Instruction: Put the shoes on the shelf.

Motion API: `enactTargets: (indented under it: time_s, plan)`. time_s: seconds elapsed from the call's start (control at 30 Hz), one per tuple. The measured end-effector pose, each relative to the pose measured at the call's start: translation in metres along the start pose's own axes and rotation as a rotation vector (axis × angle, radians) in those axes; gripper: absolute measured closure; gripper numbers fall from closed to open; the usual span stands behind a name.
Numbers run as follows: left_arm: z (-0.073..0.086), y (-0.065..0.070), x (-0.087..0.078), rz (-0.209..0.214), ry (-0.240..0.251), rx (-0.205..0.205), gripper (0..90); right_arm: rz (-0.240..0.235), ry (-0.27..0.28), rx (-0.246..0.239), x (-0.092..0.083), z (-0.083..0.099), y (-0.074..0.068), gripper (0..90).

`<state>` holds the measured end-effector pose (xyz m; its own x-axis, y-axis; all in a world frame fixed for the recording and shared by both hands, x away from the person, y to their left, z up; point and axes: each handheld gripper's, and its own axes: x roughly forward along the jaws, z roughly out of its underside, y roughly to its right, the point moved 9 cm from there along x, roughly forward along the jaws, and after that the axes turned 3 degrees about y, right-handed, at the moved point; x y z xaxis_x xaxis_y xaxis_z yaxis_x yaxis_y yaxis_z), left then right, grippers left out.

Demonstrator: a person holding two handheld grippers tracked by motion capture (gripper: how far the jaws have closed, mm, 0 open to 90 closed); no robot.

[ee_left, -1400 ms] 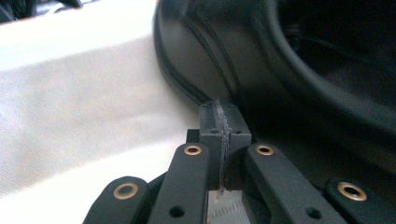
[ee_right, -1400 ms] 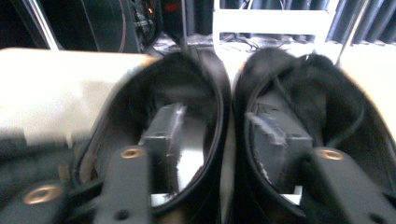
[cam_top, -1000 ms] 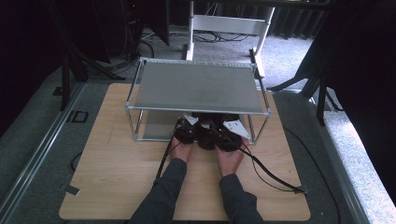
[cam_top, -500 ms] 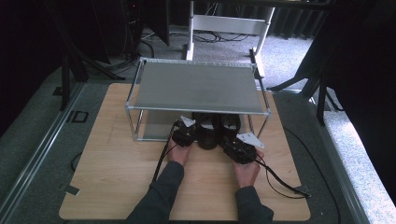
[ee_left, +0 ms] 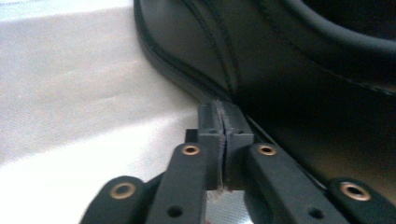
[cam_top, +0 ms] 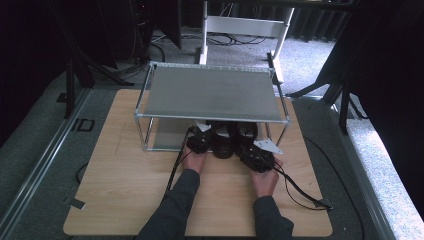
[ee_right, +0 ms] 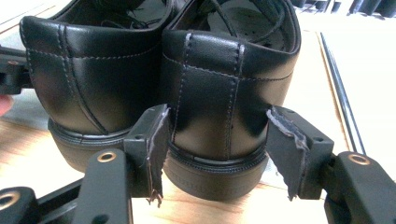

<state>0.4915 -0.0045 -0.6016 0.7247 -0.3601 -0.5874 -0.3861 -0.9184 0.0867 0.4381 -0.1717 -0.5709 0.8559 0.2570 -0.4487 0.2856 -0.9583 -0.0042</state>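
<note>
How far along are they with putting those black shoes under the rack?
Both shoes stand side by side with toes under the rack. The right gripper brackets the right shoe's heel, open; the left gripper, shut, touches the left shoe. Probably left: nudging them fully in.

Two black shoes point(cam_top: 235, 140) under a metal rack point(cam_top: 210, 92), left hand-held gripper point(cam_top: 199, 141) and right hand-held gripper point(cam_top: 256, 156) at their heels.
</note>
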Motion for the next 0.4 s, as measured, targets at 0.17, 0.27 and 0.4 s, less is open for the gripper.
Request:
enactTargets:
  time_s: [0.17, 0.27, 0.4]
  plan:
    - [0.007, -0.003, -0.009, 0.009, -0.009, -0.021, 76.3, -0.017, -0.001, -0.004, -0.006, 0.002, 0.003, 39.3]
    - [0.014, -0.004, -0.022, 0.041, -0.008, -0.011, 74.0, -0.021, -0.002, 0.000, -0.017, 0.004, 0.009, 38.7]
    - [0.023, -0.004, -0.042, 0.075, -0.004, 0.010, 70.4, 0.001, -0.049, -0.013, -0.025, 0.013, 0.021, 38.4]
